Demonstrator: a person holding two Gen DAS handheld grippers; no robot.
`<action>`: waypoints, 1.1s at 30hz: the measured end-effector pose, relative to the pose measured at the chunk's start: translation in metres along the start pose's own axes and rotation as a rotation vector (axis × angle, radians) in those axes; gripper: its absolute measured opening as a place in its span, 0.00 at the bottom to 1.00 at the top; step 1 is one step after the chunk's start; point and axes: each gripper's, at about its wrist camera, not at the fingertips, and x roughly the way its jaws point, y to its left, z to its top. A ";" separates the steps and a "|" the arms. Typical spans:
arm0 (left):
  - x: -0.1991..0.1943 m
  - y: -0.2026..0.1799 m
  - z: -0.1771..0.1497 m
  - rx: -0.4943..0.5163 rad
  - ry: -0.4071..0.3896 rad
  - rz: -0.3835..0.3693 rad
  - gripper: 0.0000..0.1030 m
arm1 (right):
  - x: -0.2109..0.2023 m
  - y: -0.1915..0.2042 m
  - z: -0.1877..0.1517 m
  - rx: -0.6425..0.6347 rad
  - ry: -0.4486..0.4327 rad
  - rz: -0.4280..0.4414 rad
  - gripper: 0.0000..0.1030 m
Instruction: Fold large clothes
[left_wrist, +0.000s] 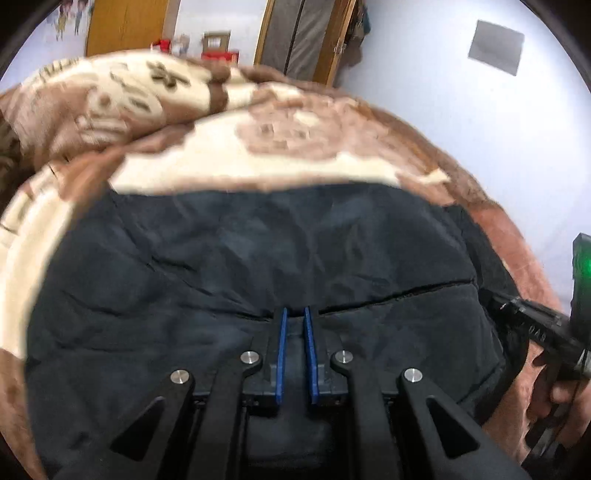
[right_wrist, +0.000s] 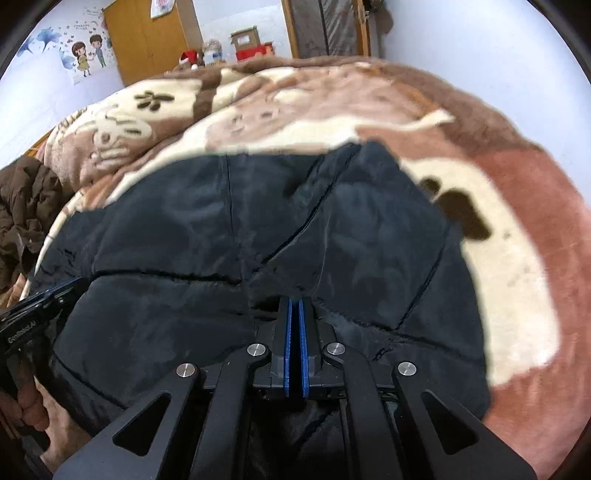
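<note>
At centre frame the right claw (right_wrist: 295, 310) pinches the black padded jacket (right_wrist: 229, 229), spread over a brown-and-cream blanket (right_wrist: 491, 236); the left claw (right_wrist: 62, 291) enters lower left.

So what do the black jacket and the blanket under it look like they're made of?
Black jacket: likely smooth synthetic shell, padded; it shows a faint sheen and stitched quilt seams. Blanket: looks like plush fleece, matte and fuzzy along its edges, printed in brown and cream.

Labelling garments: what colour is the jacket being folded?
Black jacket, quilted; clearest in the right wrist view.
</note>
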 end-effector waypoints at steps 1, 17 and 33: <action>-0.011 0.007 0.001 0.006 -0.029 0.015 0.12 | -0.007 -0.003 0.003 -0.004 -0.023 -0.007 0.03; 0.009 0.108 -0.022 -0.214 0.025 0.144 0.11 | 0.027 -0.050 0.007 0.137 0.084 0.004 0.05; 0.062 0.138 0.040 -0.160 0.090 0.157 0.11 | 0.080 -0.055 0.051 0.066 0.092 -0.072 0.18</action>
